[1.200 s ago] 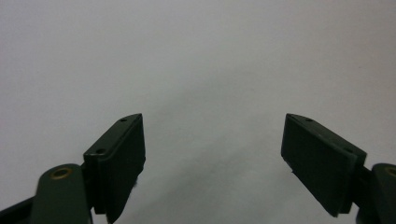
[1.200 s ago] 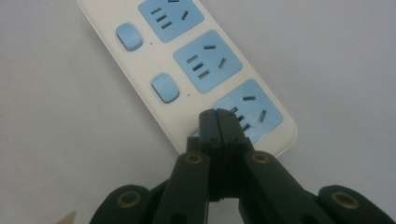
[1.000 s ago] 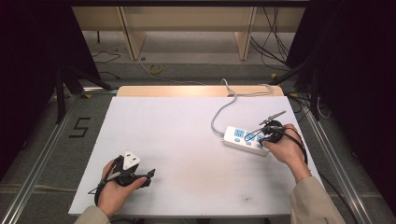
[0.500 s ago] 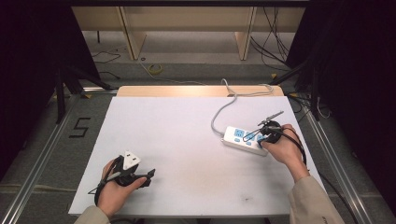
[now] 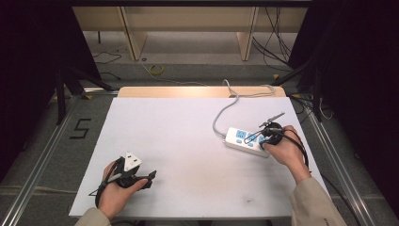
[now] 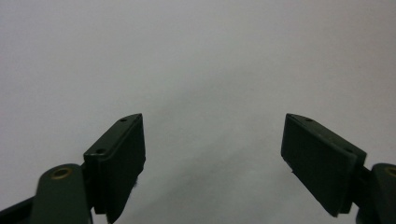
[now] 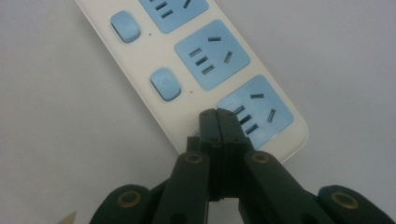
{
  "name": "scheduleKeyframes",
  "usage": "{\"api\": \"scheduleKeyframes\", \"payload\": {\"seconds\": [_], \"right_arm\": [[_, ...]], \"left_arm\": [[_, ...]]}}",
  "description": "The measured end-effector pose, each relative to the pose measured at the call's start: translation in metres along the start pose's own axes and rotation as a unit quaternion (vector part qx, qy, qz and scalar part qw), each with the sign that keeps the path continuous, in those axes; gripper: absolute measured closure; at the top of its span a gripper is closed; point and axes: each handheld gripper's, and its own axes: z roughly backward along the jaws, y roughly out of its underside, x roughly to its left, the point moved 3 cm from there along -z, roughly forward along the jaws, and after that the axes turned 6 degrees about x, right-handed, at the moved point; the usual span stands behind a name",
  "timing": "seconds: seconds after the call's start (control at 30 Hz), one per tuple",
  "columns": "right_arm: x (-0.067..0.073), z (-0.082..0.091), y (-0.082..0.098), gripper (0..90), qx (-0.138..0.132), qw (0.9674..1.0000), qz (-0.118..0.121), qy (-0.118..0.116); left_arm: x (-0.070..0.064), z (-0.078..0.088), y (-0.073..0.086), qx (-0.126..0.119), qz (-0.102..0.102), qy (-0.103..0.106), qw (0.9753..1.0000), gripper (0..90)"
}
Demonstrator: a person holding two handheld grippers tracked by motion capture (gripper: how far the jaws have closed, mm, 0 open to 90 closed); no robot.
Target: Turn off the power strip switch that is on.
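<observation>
high view: a white table (image 5: 188, 141) runs under both hands. the power strip (image 5: 244, 140), white with blue sockets, lies at about 3 o'clock on the table, its grey cord (image 5: 221, 110) curling away toward 12 o'clock and off the far edge. the right gripper (image 5: 263, 136) sits on the strip's near-right end, held by the right hand (image 5: 284, 150). the left gripper (image 5: 149, 175) rests at about 7 o'clock in the left hand (image 5: 115, 190), well apart from the strip.

left gripper view: the jaws stand wide apart, nothing between them, over bare white table.

right gripper view: the jaws are pressed together with no gap and nothing between them, their tips over the strip's end just beside the last blue socket (image 7: 256, 111). two blue switch buttons (image 7: 166, 84) lie toward 11 o'clock. whether the tips touch the strip i cannot tell.
</observation>
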Motion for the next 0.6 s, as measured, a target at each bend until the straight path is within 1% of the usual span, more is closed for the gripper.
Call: {"api": "scheduleKeyframes", "payload": {"seconds": [0.13,0.27,0.43,0.6], "right_arm": [[0.0,-0.0003,0.0005,90.0,-0.001,1.0,-0.004,-0.001],[0.0004,-0.0004,0.0007,90.0,-0.001,1.0,-0.006,0.0],[-0.0005,-0.0006,0.0014,90.0,-0.003,0.9999,-0.01,-0.004],[0.0011,-0.0014,0.0014,90.0,-0.003,0.9999,-0.012,0.001]], "left_arm": [[-0.0003,0.0001,0.0001,0.0,0.001,0.0,1.0,21.6],[-0.0003,0.0001,0.0001,0.001,-0.002,-0.001,1.0,21.6],[-0.0005,-0.0001,0.0001,0.001,-0.002,0.0,1.0,21.6],[-0.0007,0.0,0.0,0.002,-0.003,0.0,1.0,21.6]]}}
